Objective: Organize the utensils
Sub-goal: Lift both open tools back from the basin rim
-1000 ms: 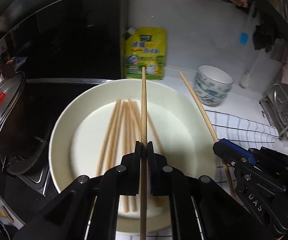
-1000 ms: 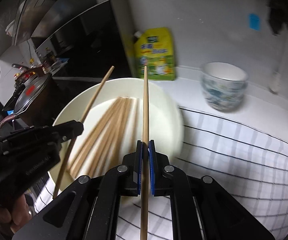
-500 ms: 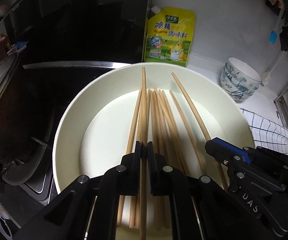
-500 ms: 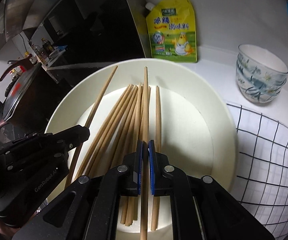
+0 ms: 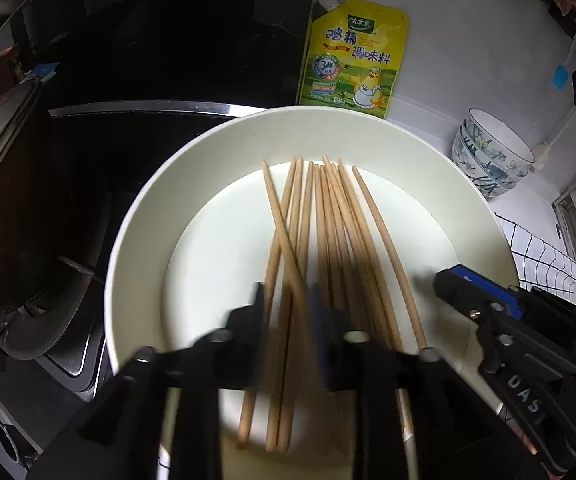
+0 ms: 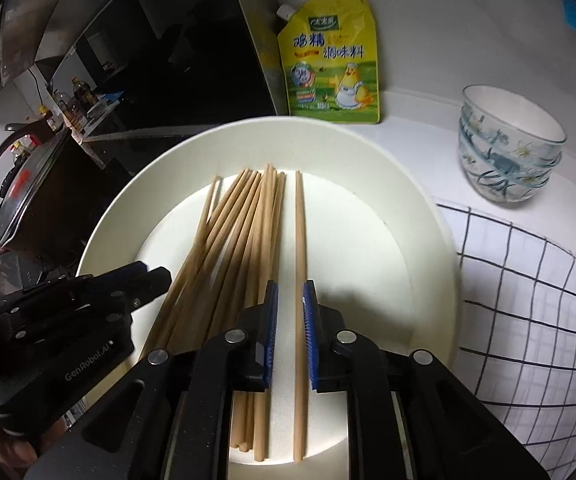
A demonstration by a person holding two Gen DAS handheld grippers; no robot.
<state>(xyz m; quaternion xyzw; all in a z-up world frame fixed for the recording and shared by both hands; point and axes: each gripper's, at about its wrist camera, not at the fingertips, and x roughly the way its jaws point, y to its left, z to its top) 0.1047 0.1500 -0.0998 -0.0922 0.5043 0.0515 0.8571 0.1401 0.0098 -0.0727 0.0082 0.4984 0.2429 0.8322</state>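
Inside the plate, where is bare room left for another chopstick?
Free: the round cream plate floor right of the lone wooden chopstick, and the left floor beside the crossed sticks. Crowded: the chopstick bundle in the middle.

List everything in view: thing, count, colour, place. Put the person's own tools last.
Wooden chopsticks: about a dozen, tan, lying in the plate; one apart at the right.
Round cream plate: one, on the counter.
Yellow seasoning pouch: one, leaning on the wall behind the plate.
Blue-patterned white bowls: a stack, right of the plate.
White cloth with black grid: one, right of the plate.
Dark lidded pot: one, on the stove at left.
Left tool: black, jaws just opened, chopsticks between them.
Right tool: black with blue pads, jaws just opened around the lone chopstick.
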